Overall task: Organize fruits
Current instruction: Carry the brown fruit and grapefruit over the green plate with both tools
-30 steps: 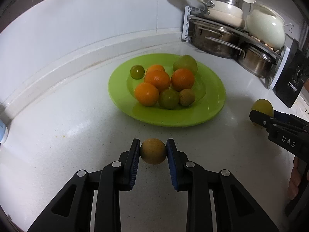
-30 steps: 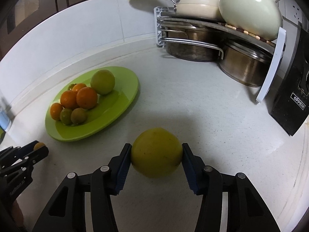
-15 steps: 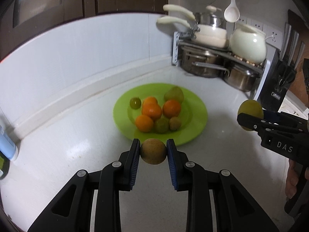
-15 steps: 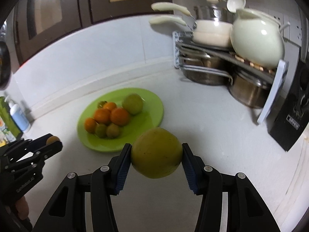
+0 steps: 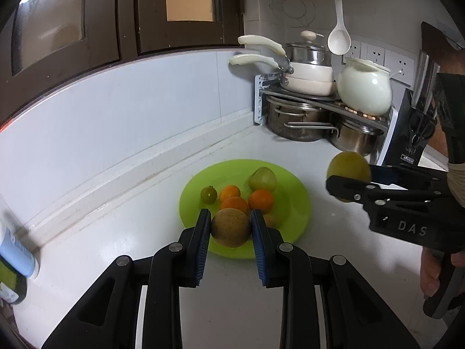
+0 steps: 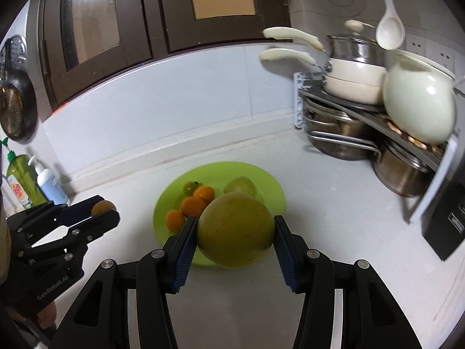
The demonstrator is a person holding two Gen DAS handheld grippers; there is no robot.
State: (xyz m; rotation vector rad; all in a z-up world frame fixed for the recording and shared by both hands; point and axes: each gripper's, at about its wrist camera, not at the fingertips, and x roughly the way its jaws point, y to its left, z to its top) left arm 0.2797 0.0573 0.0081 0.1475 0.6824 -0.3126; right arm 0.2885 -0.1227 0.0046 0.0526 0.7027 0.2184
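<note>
My left gripper [image 5: 230, 230] is shut on a small brown kiwi [image 5: 230, 226], held in the air above the near rim of the green plate [image 5: 293, 203]. My right gripper [image 6: 234, 238] is shut on a large yellow-green fruit [image 6: 234, 229], also in the air above the plate [image 6: 273, 195]. On the plate lie several oranges [image 5: 261, 200], a small green fruit [image 5: 208, 194] and a green pear [image 5: 262, 179]. The right gripper with its fruit shows at the right of the left wrist view [image 5: 348, 171]; the left gripper shows at the left of the right wrist view [image 6: 101, 209].
The plate sits on a white counter [image 5: 101, 232] in a corner. A pot rack [image 5: 314, 110] with steel pots, cream pans and a white jar stands at the back right. A black knife block [image 5: 409, 133] is beside it. Soap bottles [image 6: 32, 183] stand at the far left.
Both grippers have risen well above the counter with their fruits and now look down on the plate from higher up. The right gripper has swung left so the plate sits straight ahead.
</note>
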